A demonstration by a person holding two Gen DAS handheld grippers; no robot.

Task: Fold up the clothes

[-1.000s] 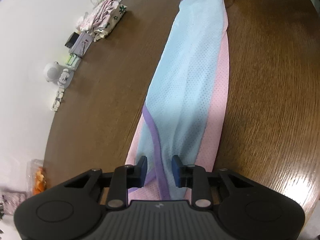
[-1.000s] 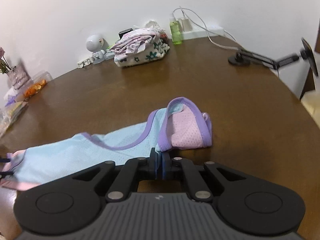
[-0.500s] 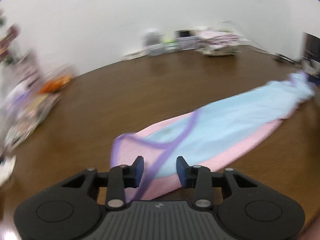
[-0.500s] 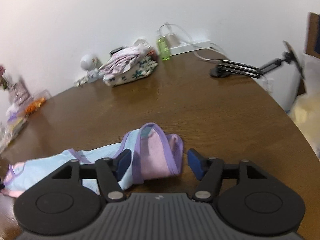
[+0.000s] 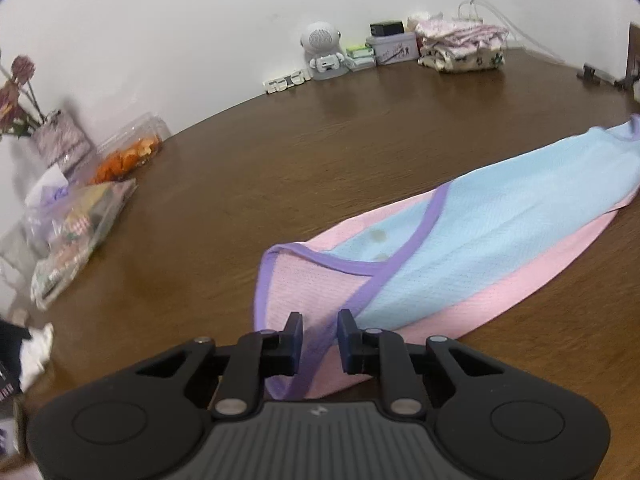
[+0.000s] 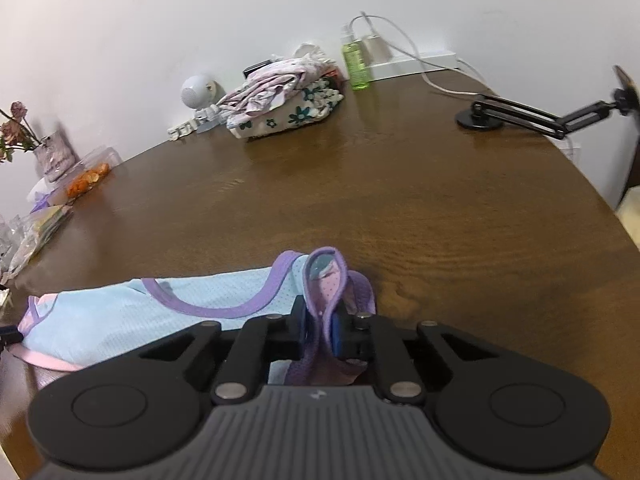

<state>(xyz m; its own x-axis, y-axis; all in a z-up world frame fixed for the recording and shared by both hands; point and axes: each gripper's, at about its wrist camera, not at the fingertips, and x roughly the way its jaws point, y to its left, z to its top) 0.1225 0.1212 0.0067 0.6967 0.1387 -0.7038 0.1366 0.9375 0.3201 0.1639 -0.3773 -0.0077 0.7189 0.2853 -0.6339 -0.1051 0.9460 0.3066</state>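
Garment: pink-and-blue mesh, purple-trimmed, lying lengthwise on wooden table. Left gripper: jaws closing over the purple hem, apparently not yet pinching. Right gripper: jaws closing, clamped on the bunched opposite end.

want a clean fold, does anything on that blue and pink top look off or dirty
Yes. The top has two small dark spots on its blue panel near the purple trim, which look like stains. Its far end is bunched up where the right gripper is closing on it.
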